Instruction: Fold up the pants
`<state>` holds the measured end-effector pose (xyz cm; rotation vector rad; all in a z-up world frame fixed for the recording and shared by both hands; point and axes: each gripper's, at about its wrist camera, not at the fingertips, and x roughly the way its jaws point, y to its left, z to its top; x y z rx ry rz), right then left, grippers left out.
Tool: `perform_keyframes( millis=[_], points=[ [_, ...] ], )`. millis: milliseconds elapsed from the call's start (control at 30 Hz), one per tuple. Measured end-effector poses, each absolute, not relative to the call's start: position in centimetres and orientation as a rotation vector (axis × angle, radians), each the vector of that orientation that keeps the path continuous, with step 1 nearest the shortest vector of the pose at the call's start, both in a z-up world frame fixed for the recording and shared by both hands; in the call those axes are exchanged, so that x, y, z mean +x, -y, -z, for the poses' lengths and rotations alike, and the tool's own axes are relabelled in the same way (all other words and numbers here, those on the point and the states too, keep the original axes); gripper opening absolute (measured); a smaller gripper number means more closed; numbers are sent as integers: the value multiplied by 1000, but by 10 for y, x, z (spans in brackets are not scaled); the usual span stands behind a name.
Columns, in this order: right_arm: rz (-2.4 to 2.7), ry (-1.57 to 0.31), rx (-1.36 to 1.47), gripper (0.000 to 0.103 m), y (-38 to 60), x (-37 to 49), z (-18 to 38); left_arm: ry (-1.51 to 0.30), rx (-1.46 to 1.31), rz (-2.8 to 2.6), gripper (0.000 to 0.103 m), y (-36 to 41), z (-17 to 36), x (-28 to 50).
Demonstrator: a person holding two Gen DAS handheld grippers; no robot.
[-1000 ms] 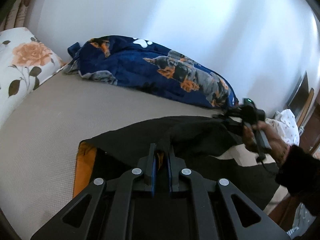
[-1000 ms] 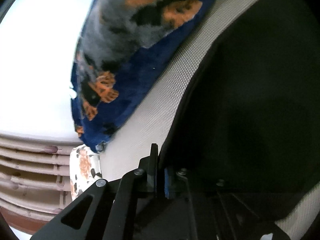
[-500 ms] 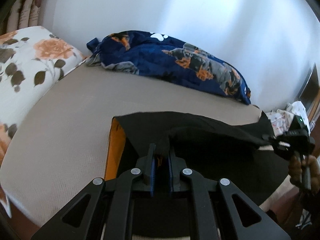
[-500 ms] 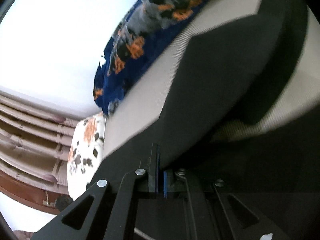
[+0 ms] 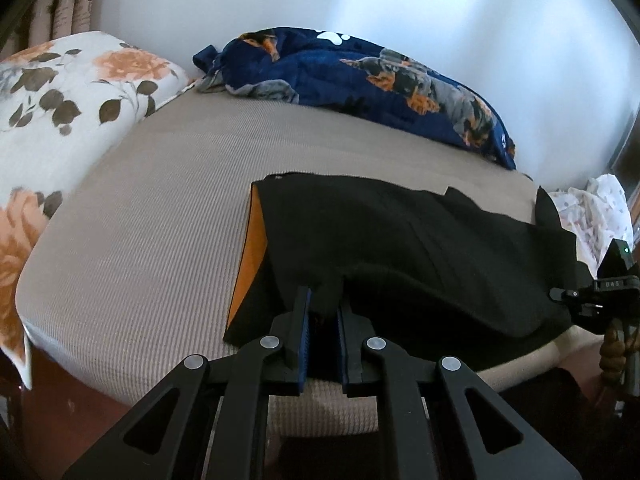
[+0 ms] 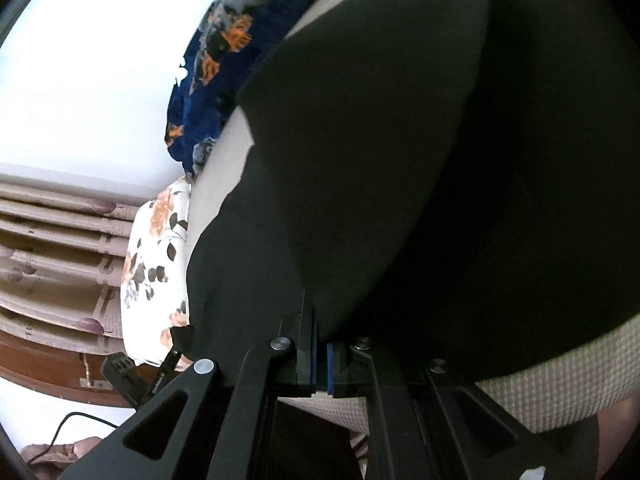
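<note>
Black pants (image 5: 400, 240) with an orange lining (image 5: 250, 256) at the left end lie folded lengthwise across the beige mattress (image 5: 152, 216). My left gripper (image 5: 323, 304) is shut on the near edge of the pants by the mattress's front edge. My right gripper (image 6: 318, 320) is shut on the pants' (image 6: 400, 160) other end. It shows at the right edge of the left wrist view (image 5: 600, 292), held in a hand. The black cloth fills most of the right wrist view.
A blue patterned blanket (image 5: 360, 80) lies bunched along the white wall at the back. A floral pillow (image 5: 60, 108) sits at the left end. White spotted cloth (image 5: 596, 212) lies at the far right. Curtains (image 6: 48, 248) hang beyond the pillow.
Both grippers pulled back toward the mattress's front edge, drawing the pants' top layer over and down. The pants now lie flatter and stretched across the bed.
</note>
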<state>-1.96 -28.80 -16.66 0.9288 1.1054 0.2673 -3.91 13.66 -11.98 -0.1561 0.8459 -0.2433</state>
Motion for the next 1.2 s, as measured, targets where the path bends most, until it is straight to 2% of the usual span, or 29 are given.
perform_keyframes(
  millis=[400, 600, 733, 933, 1033, 1133, 1200],
  points=[
    [-323, -1154, 961, 4, 271, -24, 184, -847, -111, 113, 21, -151, 122, -43],
    [-327, -1166, 966, 4, 269, -23, 191, -854, -108, 17, 21, -174, 120, -46],
    [-332, -1163, 962, 4, 269, -23, 190, -764, -110, -69, 21, -182, 97, -55],
    [-339, -1152, 955, 4, 268, -25, 186, -766, -89, 155, 21, -112, 78, -49],
    [-339, -1137, 957, 4, 272, -29, 183, -820, -31, 258, 22, -64, 93, -42],
    [-360, -1122, 958, 6, 275, -30, 184, -932, 30, 298, 22, -37, 134, -36],
    [-378, -1103, 900, 9, 276, -29, 178, -918, 19, 295, 22, -36, 132, -36]
  ],
)
